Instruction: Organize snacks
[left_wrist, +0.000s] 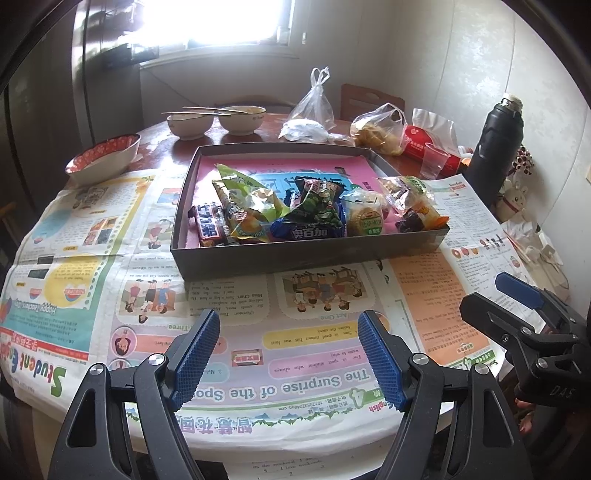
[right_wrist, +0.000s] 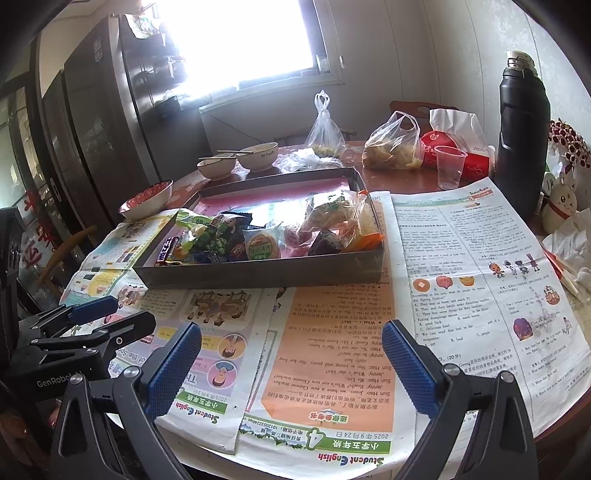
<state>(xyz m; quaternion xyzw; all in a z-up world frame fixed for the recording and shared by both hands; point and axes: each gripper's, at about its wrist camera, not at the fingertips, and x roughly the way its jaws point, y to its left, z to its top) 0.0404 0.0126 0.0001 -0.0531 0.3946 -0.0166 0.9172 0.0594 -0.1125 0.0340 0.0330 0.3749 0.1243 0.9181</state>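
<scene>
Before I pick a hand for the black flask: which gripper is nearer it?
Right. The right gripper hovers on the flask's side of the table; the left gripper sits farther over, before the snack box.

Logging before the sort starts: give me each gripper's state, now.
Left gripper: open, holding nothing, above the newspaper.
Right gripper: open, holding nothing, short of the snack box.

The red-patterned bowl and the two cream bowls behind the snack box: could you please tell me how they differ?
The red-patterned bowl has a red, spotted inside; the cream bowls are plain, pale.
The red-patterned bowl looks wider and shallower; the cream bowls look deeper.
The red-patterned bowl rests partly on the newspaper, nothing across it; the cream bowls stand on bare table with chopsticks across their rims.
All stand upright.
</scene>
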